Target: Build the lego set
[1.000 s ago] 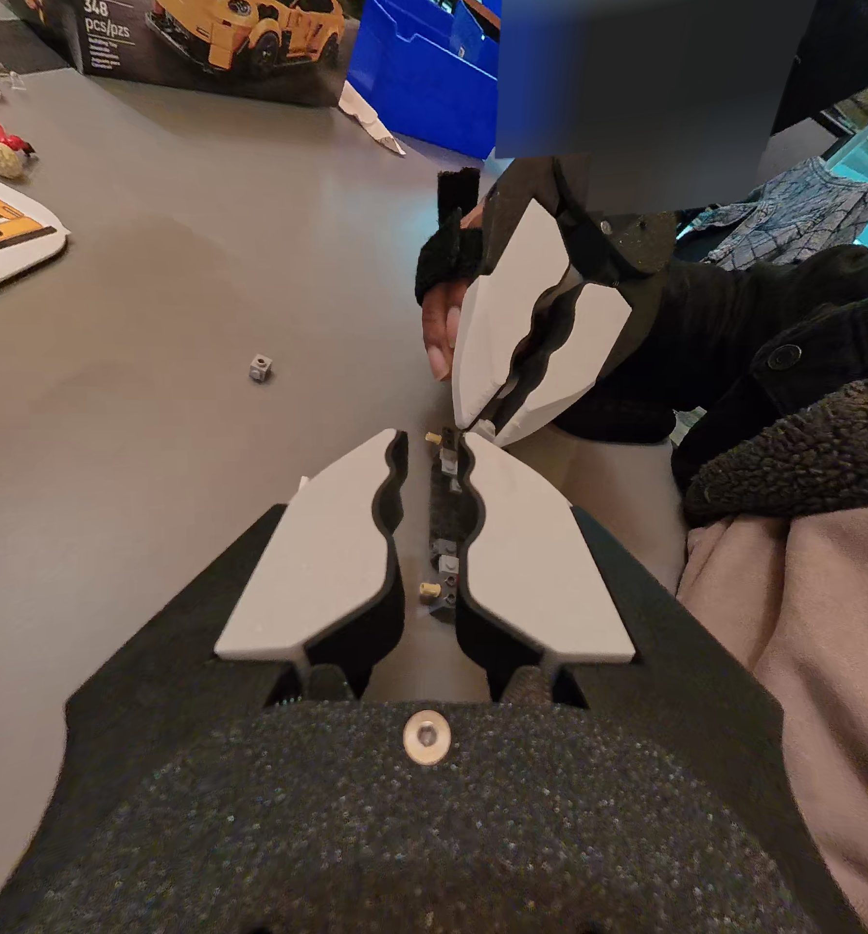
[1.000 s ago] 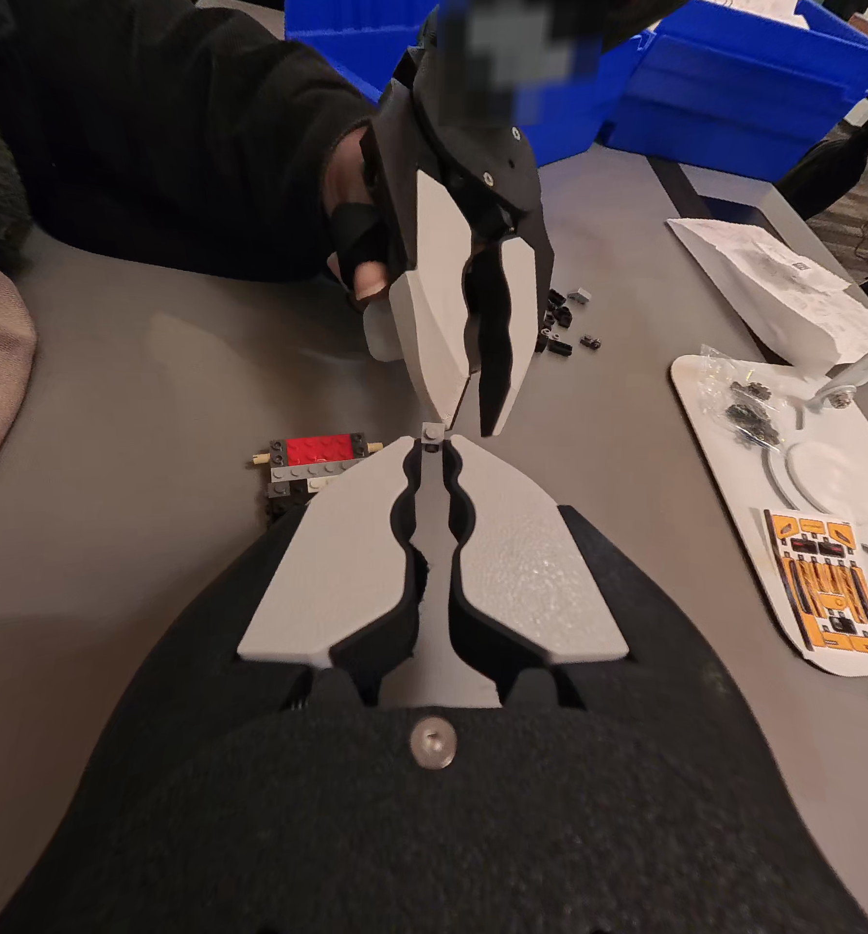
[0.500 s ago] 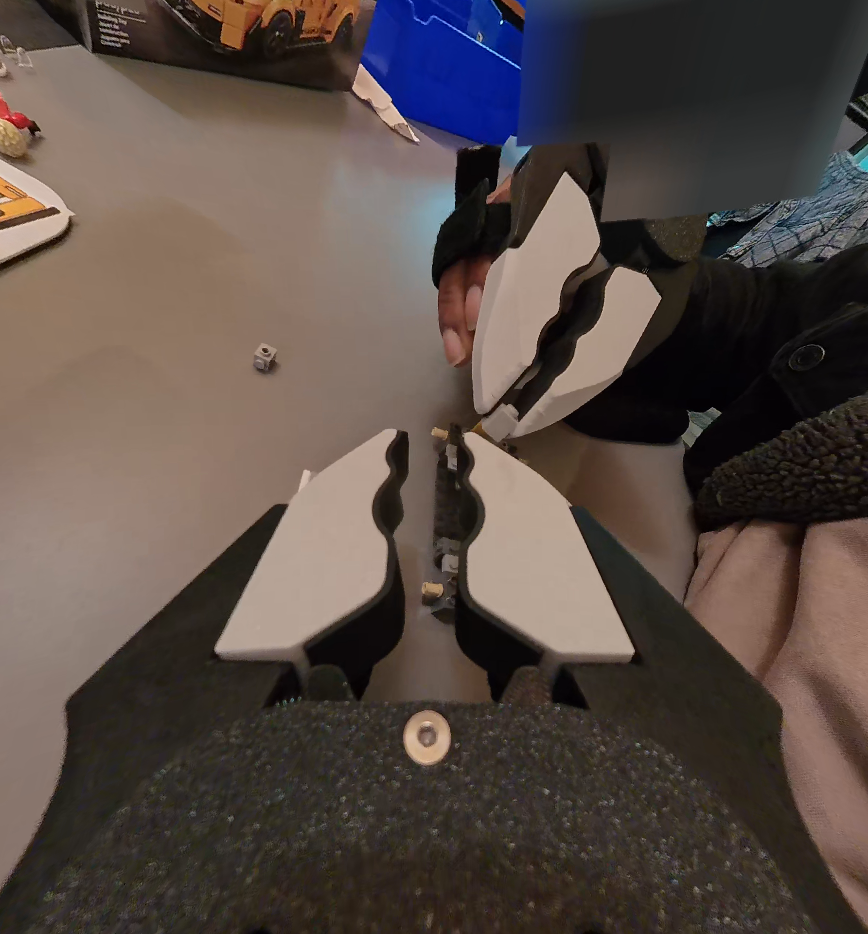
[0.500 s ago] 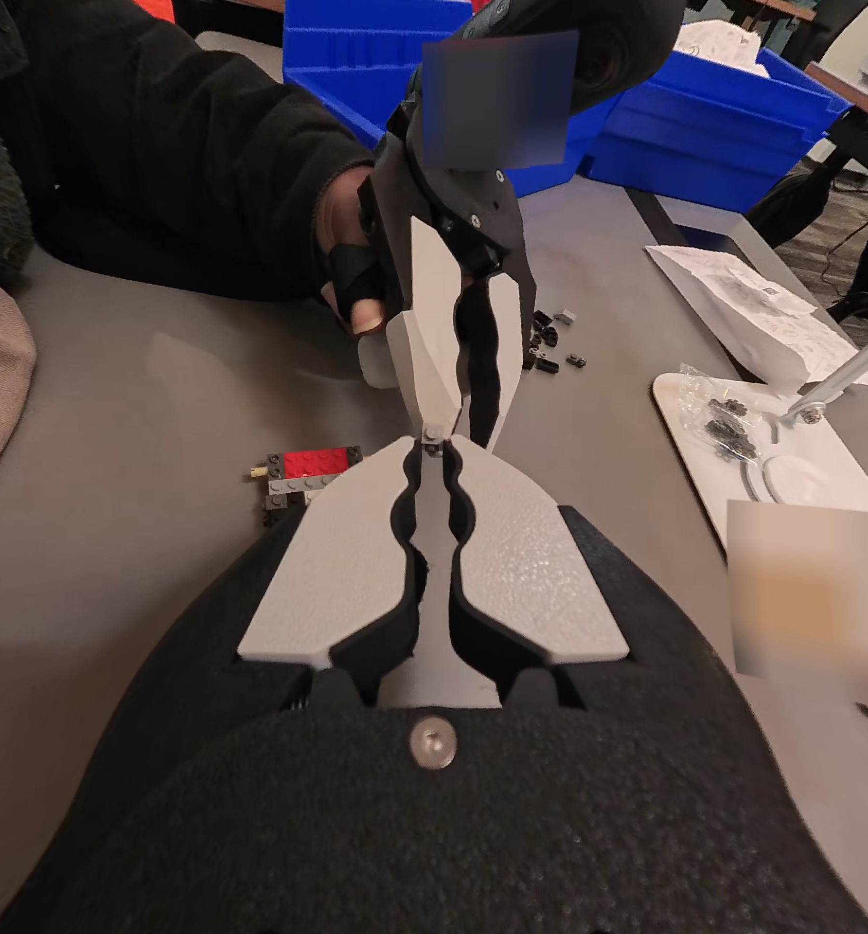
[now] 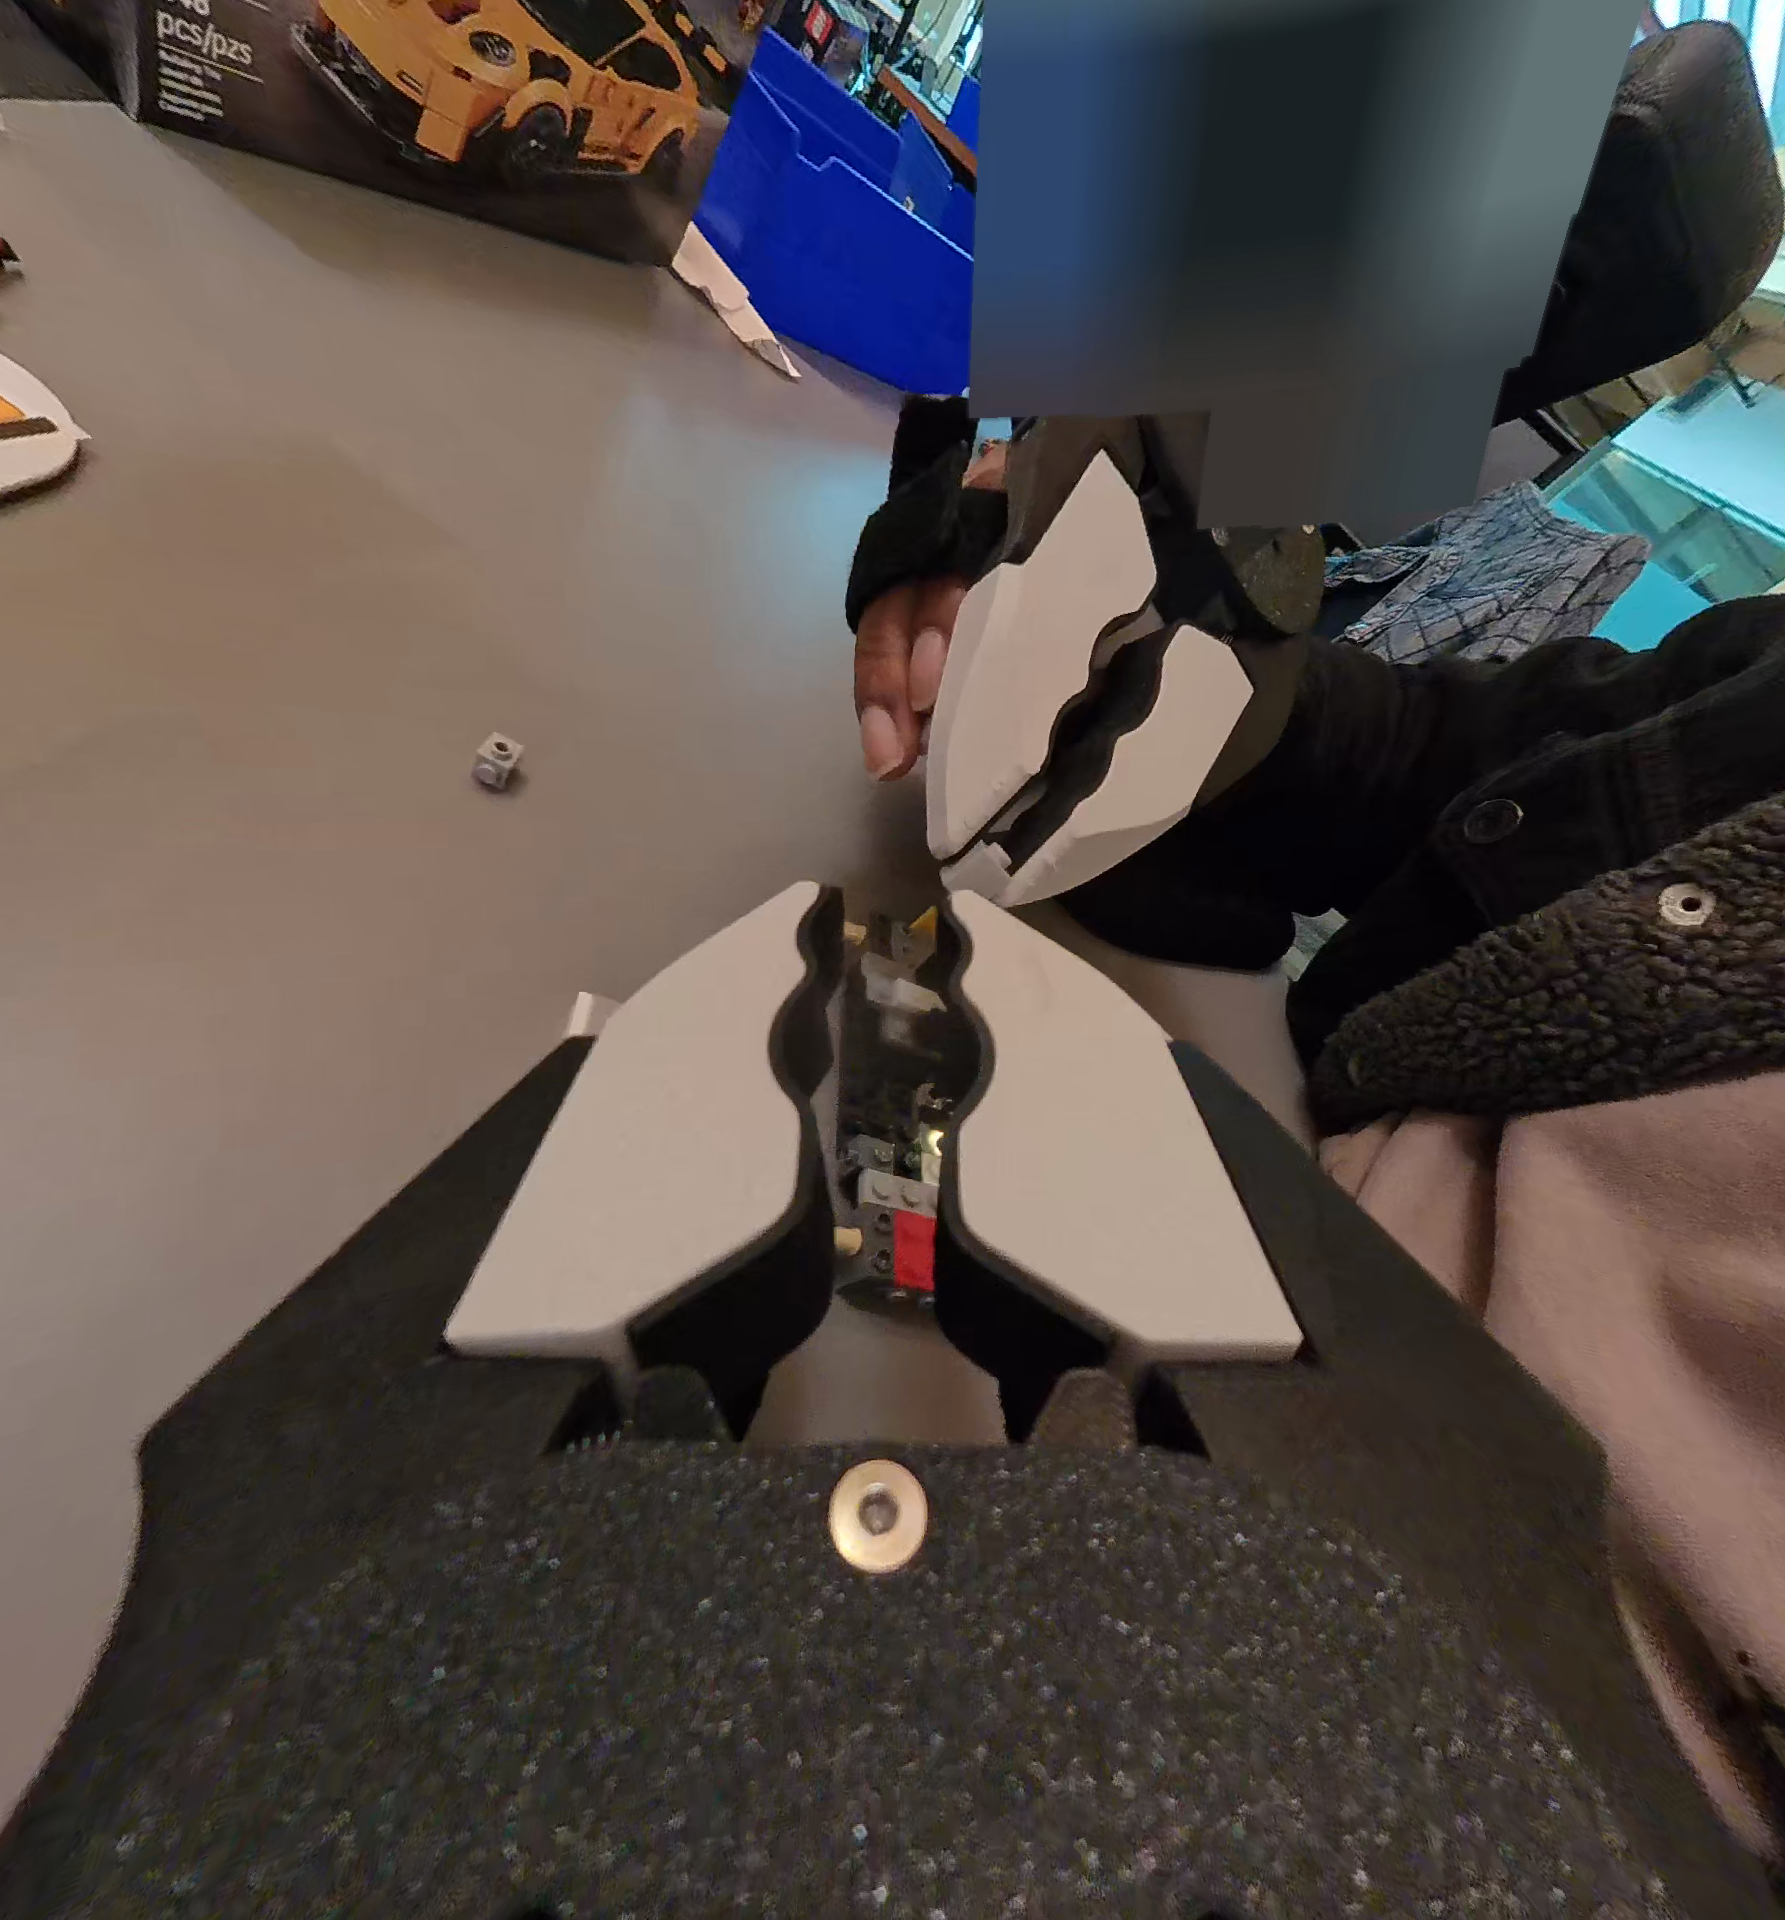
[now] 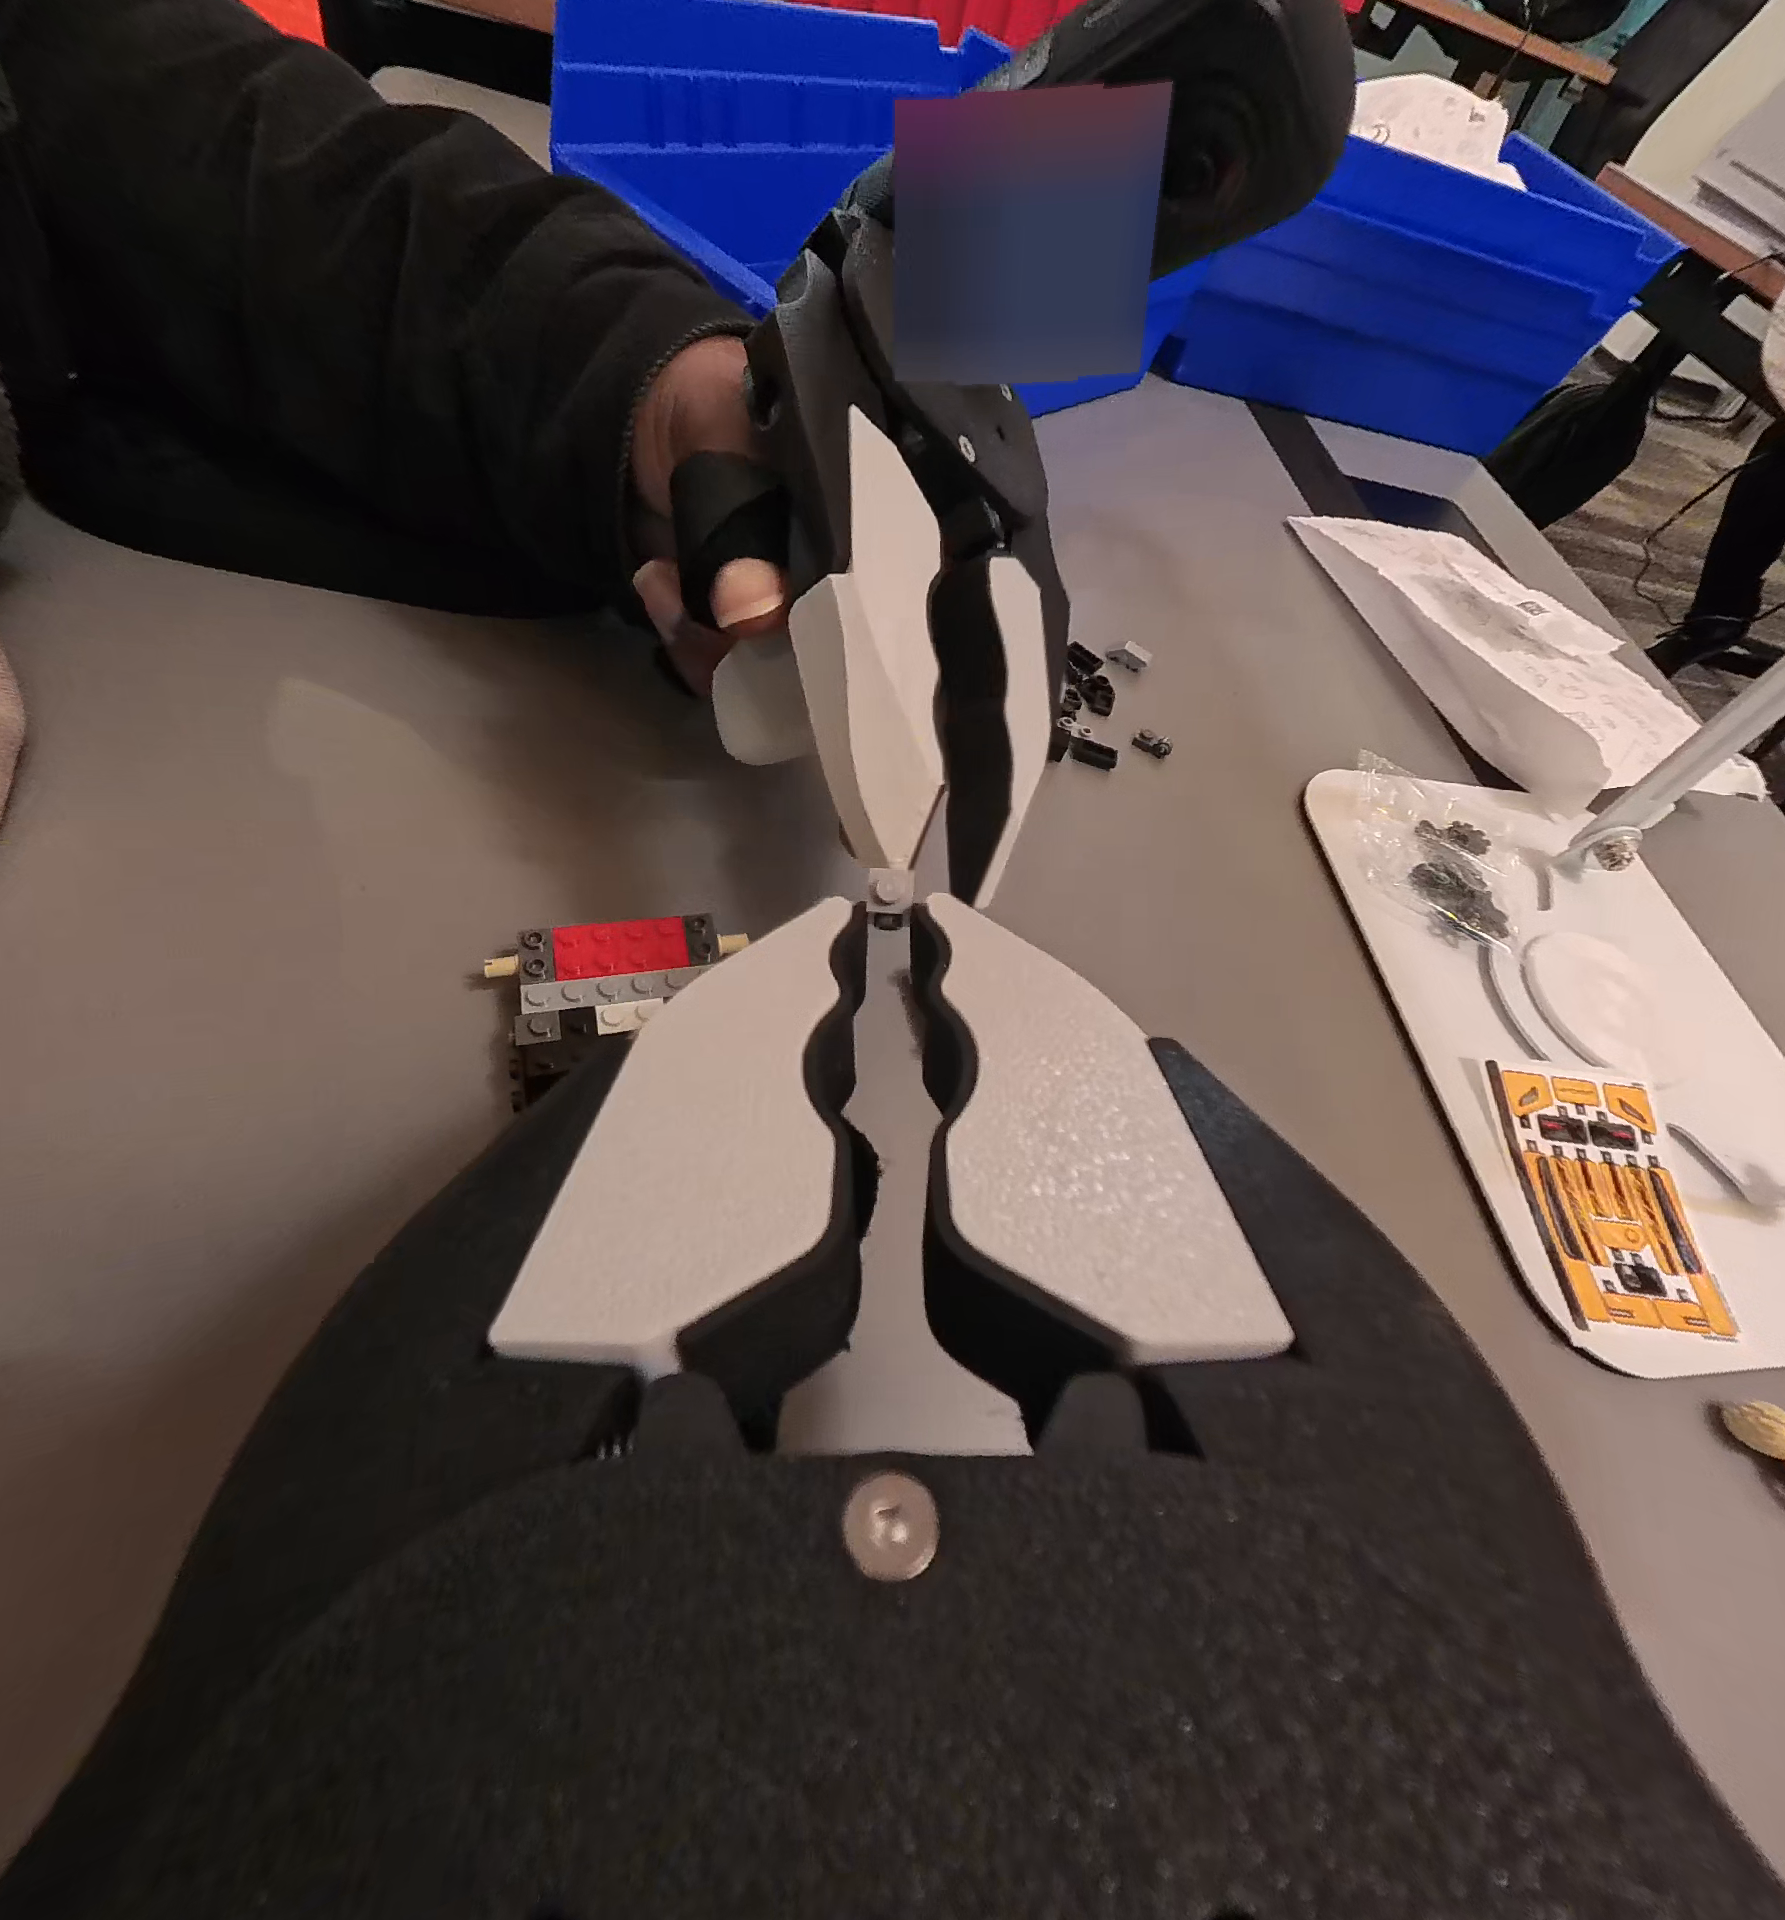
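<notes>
A small grey brick (image 6: pixel 886 891) is pinched between the tips of the right gripper (image 6: pixel 886 914) at the centre of the right wrist view; in the left wrist view the same brick (image 5: pixel 974 864) shows at the tip of that gripper (image 5: pixel 981 868), right of centre. The partly built model (image 6: pixel 597 971), with a red plate on top of grey, white and black layers and tan pegs at its ends, lies on the grey worktop (image 6: pixel 244 831) at left of centre, partly hidden behind the right gripper's left finger. In the left wrist view the model (image 5: pixel 893 1122) lies lengthwise in the gap between the fingers of the left gripper (image 5: pixel 890 914), which stand narrowly apart on either side of it; whether they press on it cannot be told. A loose grey brick (image 5: pixel 497 761) sits alone on the worktop at upper left. In the right wrist view, small black parts (image 6: pixel 1101 707) lie scattered beyond the left gripper (image 6: pixel 935 868), a white tray (image 6: pixel 1698 1299) with an orange sticker sheet (image 6: pixel 1605 1205) fills the right side, and blue bins (image 6: pixel 1387 291) stand along the top.
</notes>
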{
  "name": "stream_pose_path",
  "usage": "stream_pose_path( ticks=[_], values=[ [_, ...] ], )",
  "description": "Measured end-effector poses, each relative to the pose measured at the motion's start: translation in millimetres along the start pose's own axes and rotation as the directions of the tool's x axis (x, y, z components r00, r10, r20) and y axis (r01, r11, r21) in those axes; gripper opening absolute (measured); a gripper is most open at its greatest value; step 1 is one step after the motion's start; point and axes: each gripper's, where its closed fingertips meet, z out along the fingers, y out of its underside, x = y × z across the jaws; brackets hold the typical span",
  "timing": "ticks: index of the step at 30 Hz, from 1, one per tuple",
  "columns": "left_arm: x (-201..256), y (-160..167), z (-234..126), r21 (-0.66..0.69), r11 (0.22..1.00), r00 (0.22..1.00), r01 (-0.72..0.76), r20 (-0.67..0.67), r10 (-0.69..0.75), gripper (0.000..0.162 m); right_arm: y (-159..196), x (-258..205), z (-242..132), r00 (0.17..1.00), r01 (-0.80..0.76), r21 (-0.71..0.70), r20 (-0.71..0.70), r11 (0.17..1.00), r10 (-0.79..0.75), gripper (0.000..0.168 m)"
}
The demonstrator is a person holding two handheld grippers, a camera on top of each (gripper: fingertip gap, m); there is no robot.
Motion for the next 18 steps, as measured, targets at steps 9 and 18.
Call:
stream_pose_path(
  ticks=[9, 18],
  values=[
    [15.9, 8.2, 5.7, -0.046, 0.996, 0.988, 0.077, -0.129, -0.083, 0.018, 5.3, -2.4, 1.9, 0.995, 0.098, -0.066, -0.023, 0.993, -0.099, 0.007],
    [17.6, 16.7, 8.8, -0.092, 0.982, 0.968, 0.166, -0.175, -0.180, 0.013, 11.9, -14.4, 5.7, 0.930, 0.355, -0.217, -0.023, 0.910, -0.368, 0.007]
  ],
)
